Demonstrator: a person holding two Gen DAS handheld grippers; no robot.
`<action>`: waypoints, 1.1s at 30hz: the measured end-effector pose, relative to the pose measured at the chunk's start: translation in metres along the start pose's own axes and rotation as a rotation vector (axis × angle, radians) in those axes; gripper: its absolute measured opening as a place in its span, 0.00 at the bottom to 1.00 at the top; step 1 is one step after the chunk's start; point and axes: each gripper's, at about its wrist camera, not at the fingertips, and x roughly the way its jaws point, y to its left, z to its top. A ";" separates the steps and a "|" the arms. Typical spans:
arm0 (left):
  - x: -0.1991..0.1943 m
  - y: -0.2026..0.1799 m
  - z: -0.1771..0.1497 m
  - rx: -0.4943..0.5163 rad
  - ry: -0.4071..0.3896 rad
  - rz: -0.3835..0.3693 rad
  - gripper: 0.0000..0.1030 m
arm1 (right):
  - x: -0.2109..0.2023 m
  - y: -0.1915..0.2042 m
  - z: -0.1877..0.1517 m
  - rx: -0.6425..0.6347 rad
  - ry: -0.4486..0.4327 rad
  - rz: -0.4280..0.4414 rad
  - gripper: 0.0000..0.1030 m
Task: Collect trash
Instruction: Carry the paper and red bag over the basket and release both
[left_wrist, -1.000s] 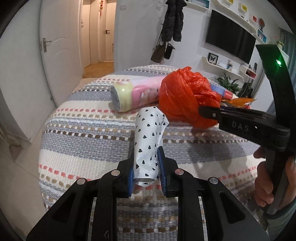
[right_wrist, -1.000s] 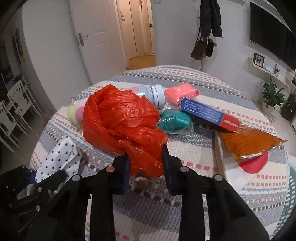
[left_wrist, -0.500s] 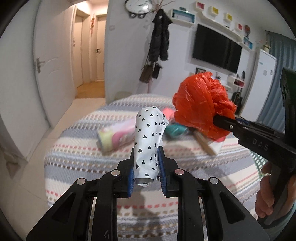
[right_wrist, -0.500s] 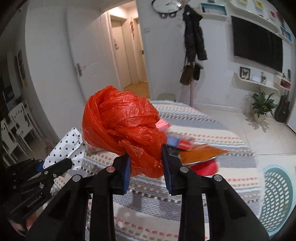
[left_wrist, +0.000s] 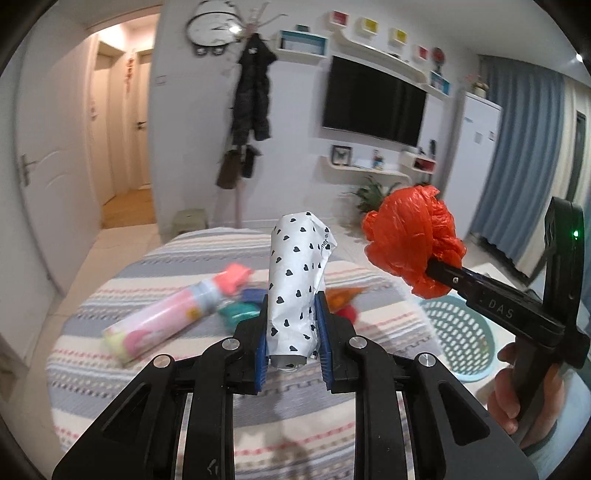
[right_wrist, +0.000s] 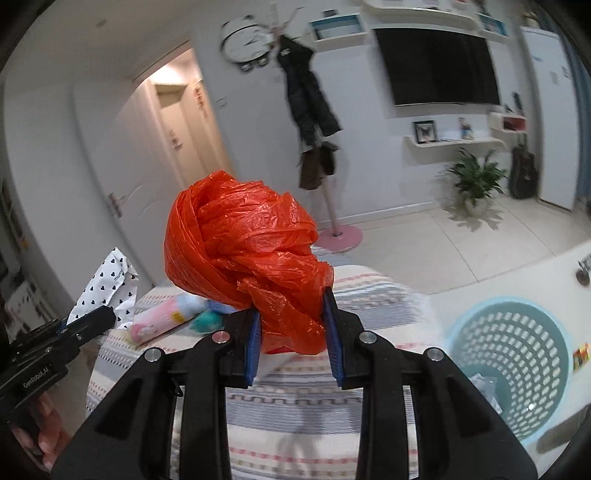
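My left gripper (left_wrist: 291, 325) is shut on a crumpled white wrapper with black hearts (left_wrist: 297, 280), held upright in the air above the striped round table (left_wrist: 147, 373). Its tip also shows at the left of the right wrist view as the heart wrapper (right_wrist: 110, 284). My right gripper (right_wrist: 293, 325) is shut on a bunched orange plastic bag (right_wrist: 243, 254), lifted off the table; the same orange bag (left_wrist: 413, 232) hangs at the right in the left wrist view. A pale blue perforated basket (right_wrist: 513, 365) stands on the floor to the right of the table, with a few scraps inside.
On the table lie a pink and yellow bottle (left_wrist: 166, 325), a pink block (left_wrist: 234, 277), a teal packet (left_wrist: 240, 312), and orange and red wrappers (left_wrist: 343, 301). Behind stand a coat rack (right_wrist: 314, 122), a potted plant (right_wrist: 476, 181), a wall TV and doors. A hand (left_wrist: 524, 391) grips the right tool.
Both grippers rose from the table with their loads and swung right. The orange bag came off the table. The blue basket came into view at the right.
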 end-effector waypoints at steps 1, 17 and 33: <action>0.004 -0.007 0.001 0.011 0.002 -0.008 0.20 | -0.003 -0.011 0.000 0.017 -0.005 -0.011 0.26; 0.110 -0.169 -0.017 0.262 0.131 -0.160 0.20 | -0.033 -0.192 -0.053 0.292 0.047 -0.296 0.26; 0.226 -0.224 -0.071 0.225 0.462 -0.362 0.31 | -0.016 -0.287 -0.117 0.462 0.208 -0.437 0.30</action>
